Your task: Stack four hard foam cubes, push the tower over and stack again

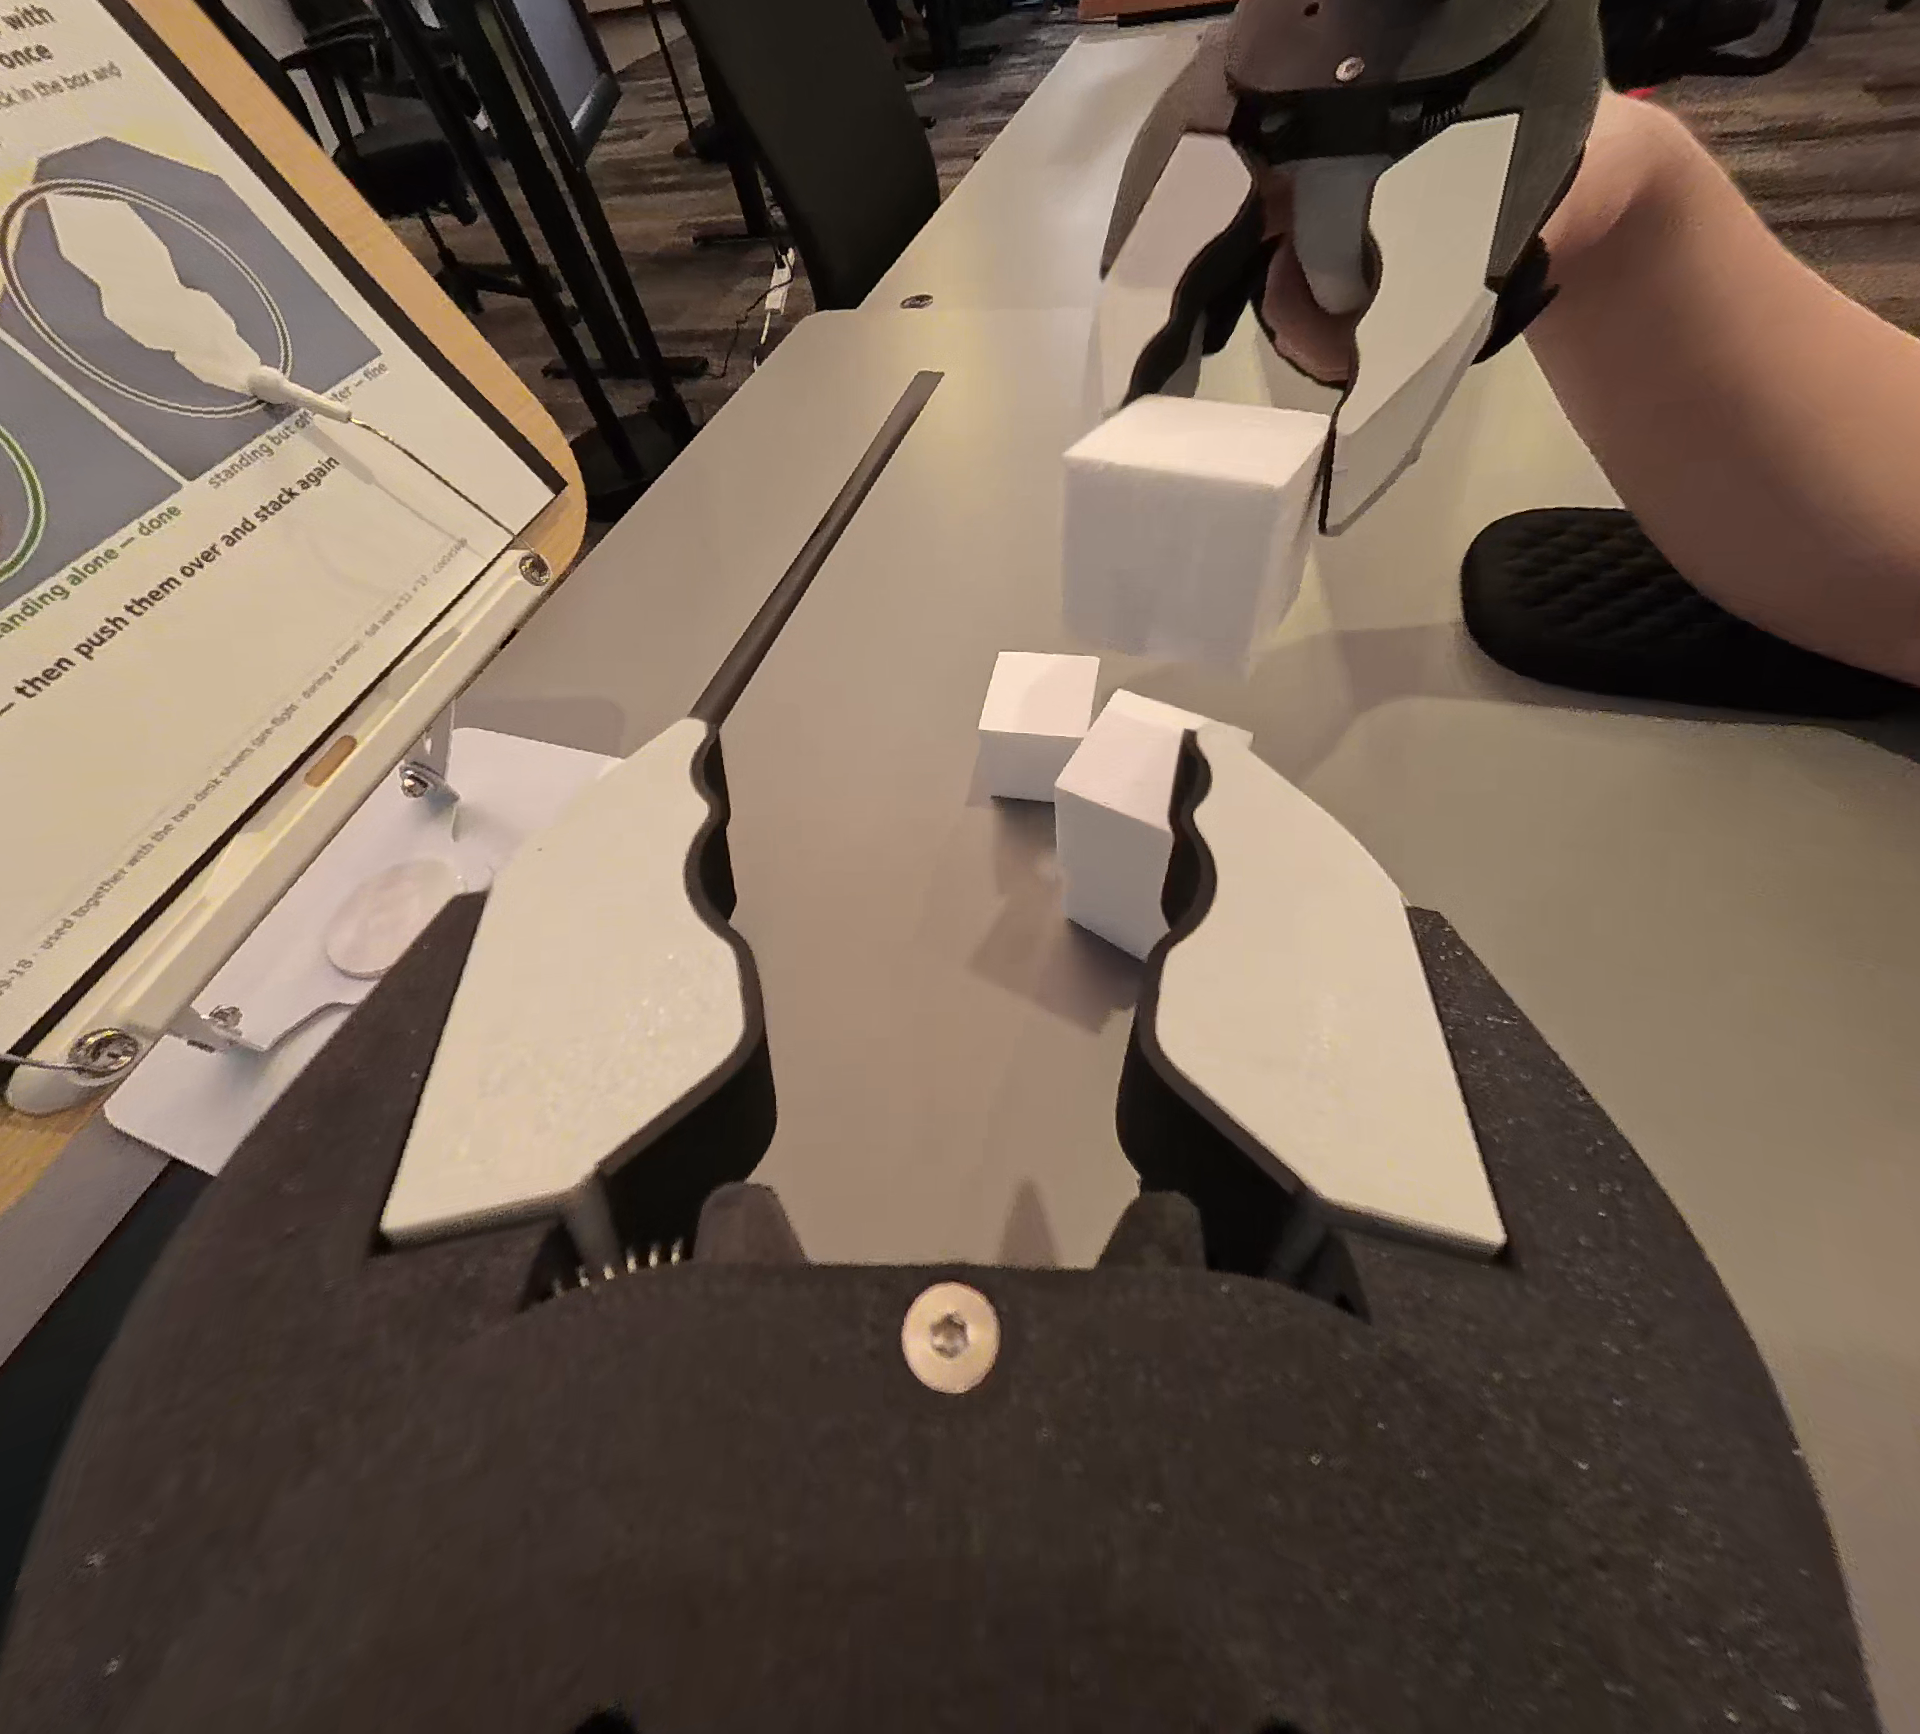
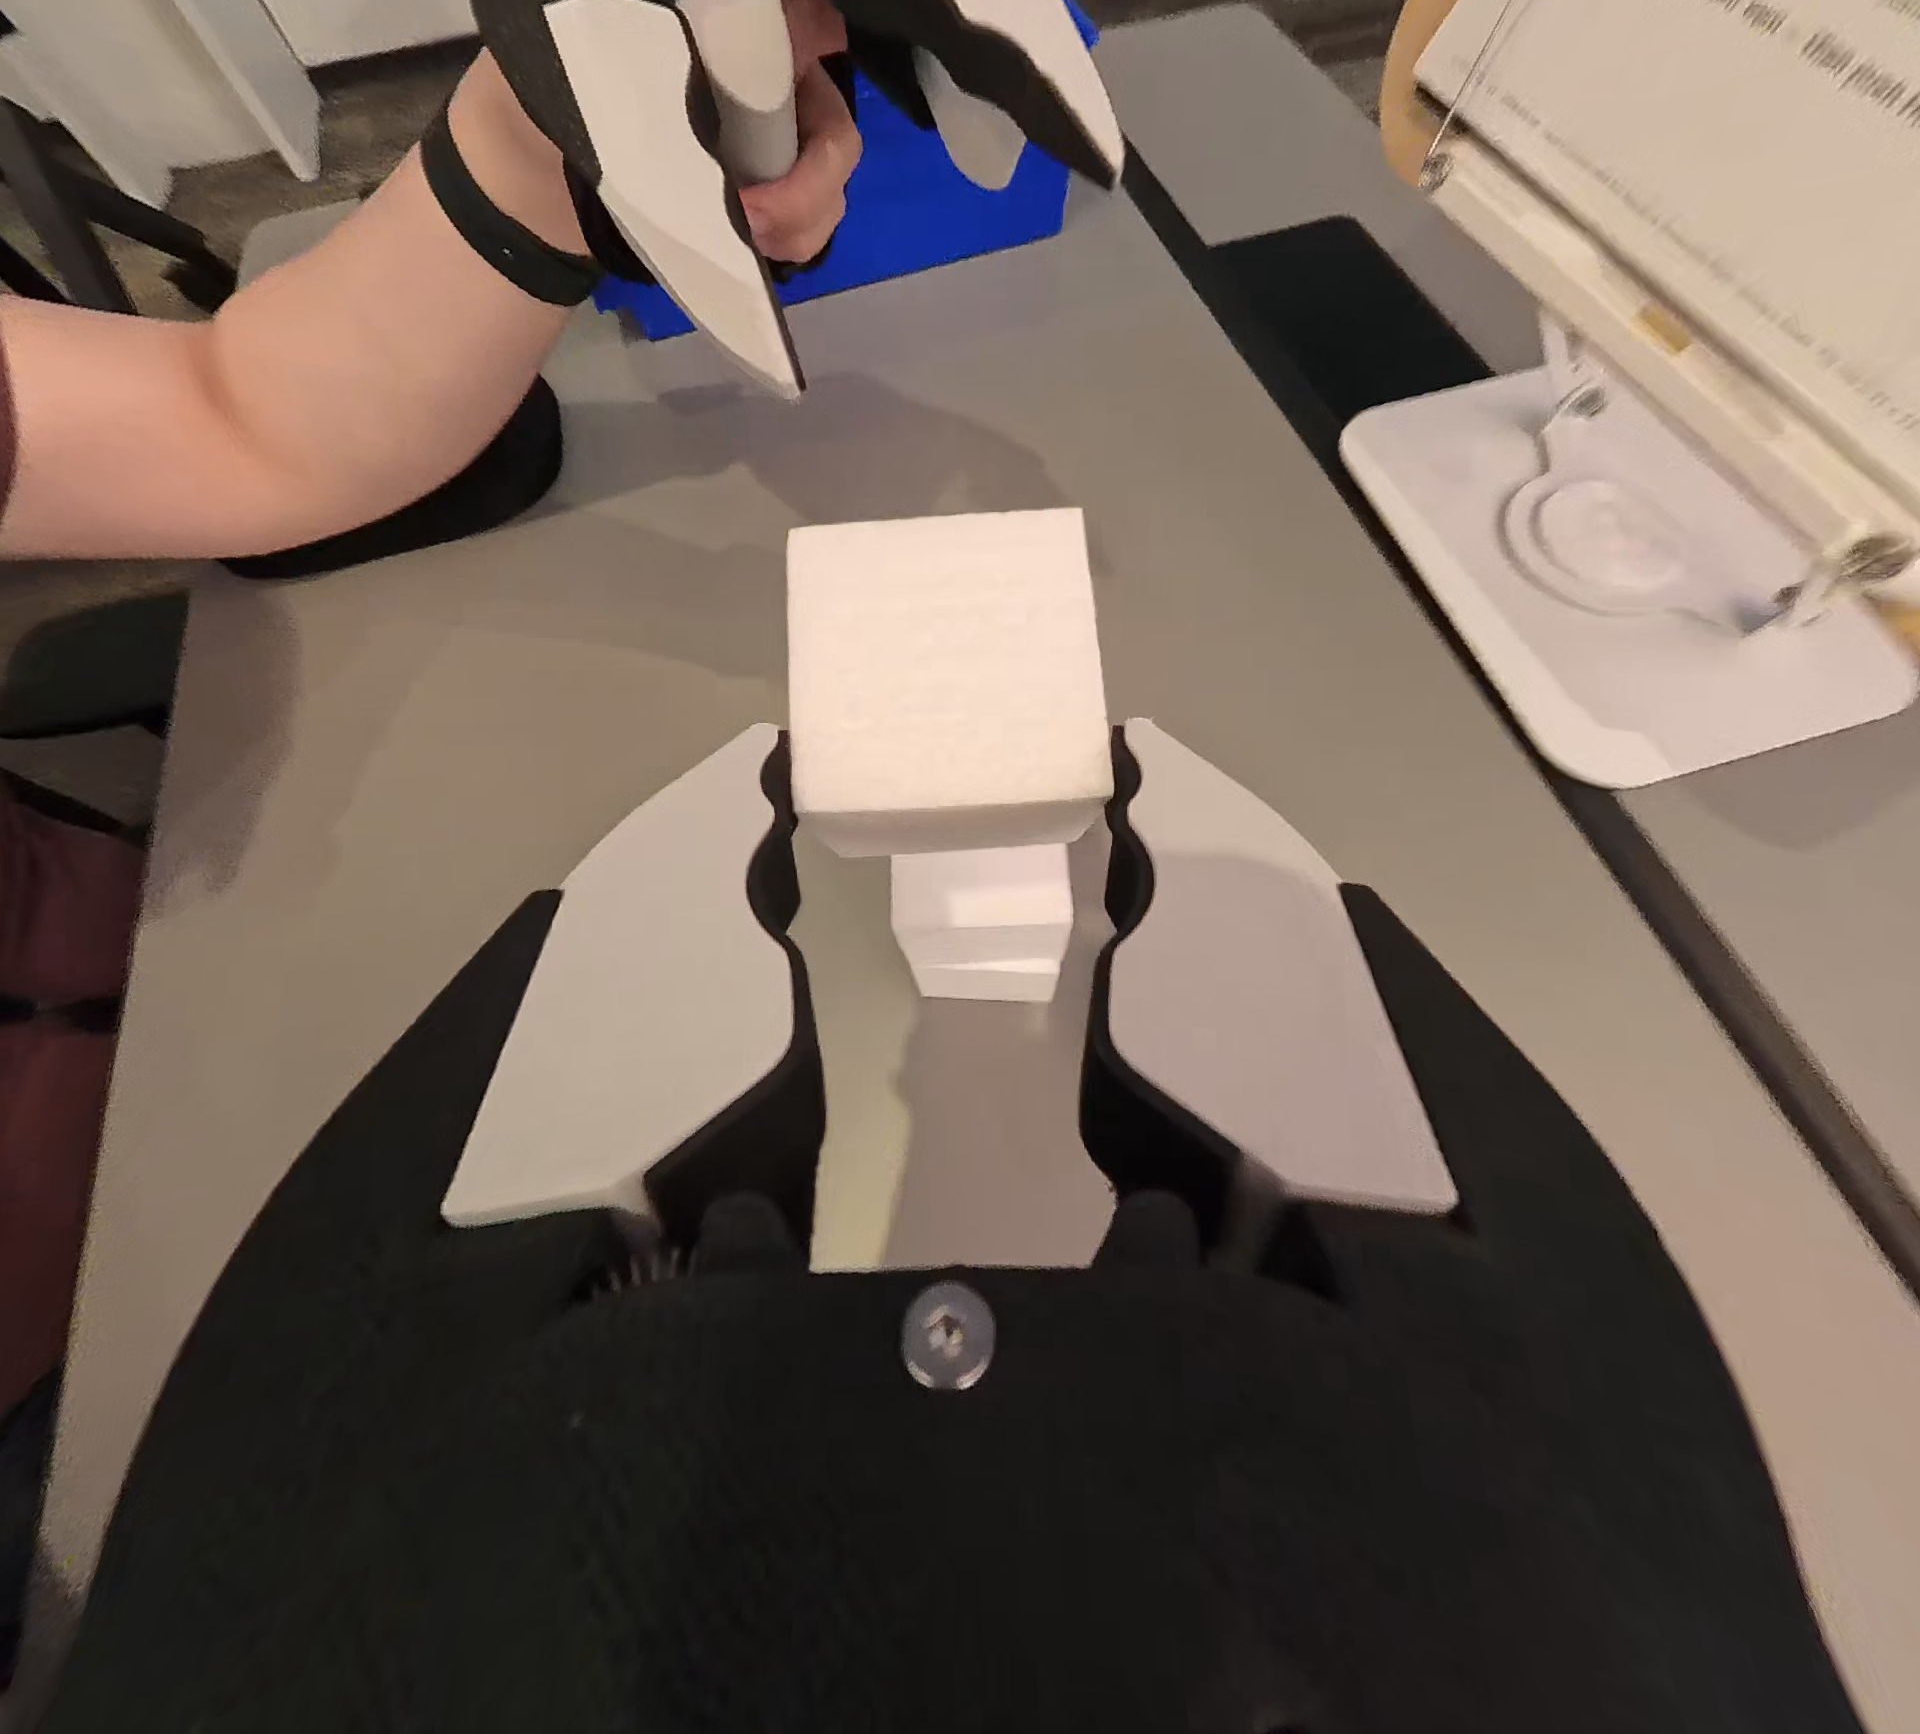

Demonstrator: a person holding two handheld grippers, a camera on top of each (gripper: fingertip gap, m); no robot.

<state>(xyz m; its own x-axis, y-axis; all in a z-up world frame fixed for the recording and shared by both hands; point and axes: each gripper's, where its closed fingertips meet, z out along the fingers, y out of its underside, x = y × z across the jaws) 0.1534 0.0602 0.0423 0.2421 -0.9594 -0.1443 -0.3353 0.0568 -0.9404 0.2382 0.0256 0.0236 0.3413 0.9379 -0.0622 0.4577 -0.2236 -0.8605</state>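
— So where do we stand with the tower?

— We are at the start of a stack. Our right gripper (image 2: 951, 728) pinches a white foam cube (image 2: 940, 676) at its fingertips, the jaws narrowed onto two opposite faces. From the left wrist view the cube hangs clear of the grey table (image 1: 1558, 853), with its shadow below it.

— And the others?

— We see two more on the table, close together: a farther cube (image 1: 1039, 723) and a nearer cube (image 1: 1117, 822). We cannot tell whether they touch. A fourth is not in view.

— What does the next move turn on?

— On how the held cube sits over those two. In the right wrist view they show at 6 o'clock of it, tucked under its near edge, so we judge it is slightly beyond them, not squarely above. A cube has no long axis, so only its faces need squaring. We would draw it back toward 6 o'clock, then lower it.

— And our left gripper (image 1: 945, 739)?

— Jaws wide and empty, low over the table. The nearer cube stands at 1 o'clock, just beside its right finger, so this hand is nearer for steadying the base.
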